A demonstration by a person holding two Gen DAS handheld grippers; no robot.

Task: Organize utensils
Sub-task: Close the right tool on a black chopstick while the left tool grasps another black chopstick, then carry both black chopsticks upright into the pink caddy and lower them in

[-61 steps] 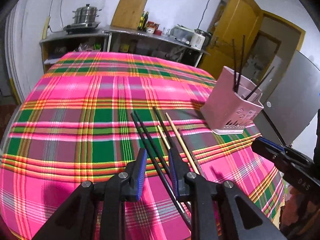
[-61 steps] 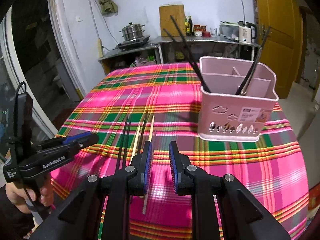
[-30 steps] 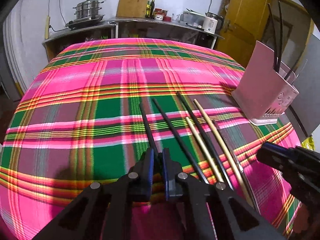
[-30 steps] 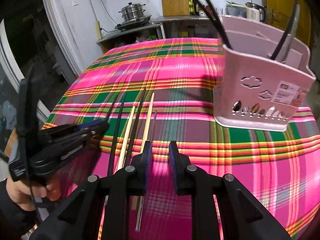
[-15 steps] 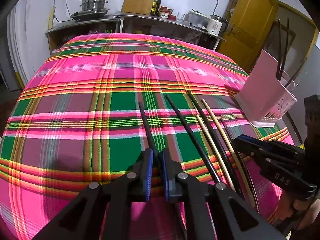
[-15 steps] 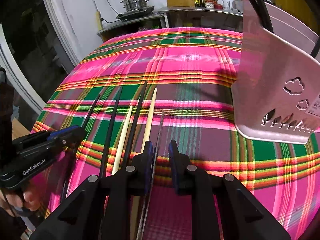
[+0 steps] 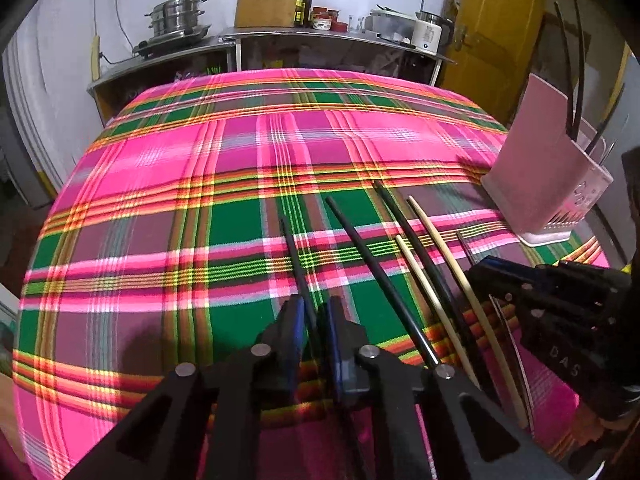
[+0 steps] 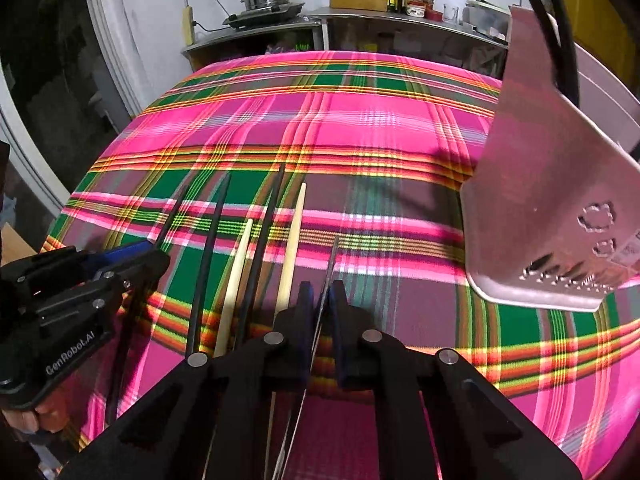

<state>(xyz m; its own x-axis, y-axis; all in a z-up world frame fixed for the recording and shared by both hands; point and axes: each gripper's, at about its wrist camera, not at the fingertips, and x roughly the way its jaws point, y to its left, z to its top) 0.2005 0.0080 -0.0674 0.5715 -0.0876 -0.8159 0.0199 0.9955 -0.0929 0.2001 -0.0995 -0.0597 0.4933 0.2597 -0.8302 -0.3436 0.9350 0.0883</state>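
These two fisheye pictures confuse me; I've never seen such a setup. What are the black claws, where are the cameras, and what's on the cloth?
There is no robot: a person holds a two-finger gripper in each hand, and a camera on each looks along its fingers. One picture comes from the left gripper, the other from the right gripper. On the plaid tablecloth lie black and pale chopsticks side by side, and a pink utensil holder already has some black ones in it. The left gripper is shut on a black chopstick. The right gripper is shut on a thin metal chopstick. Both sticks still lie low on the cloth.
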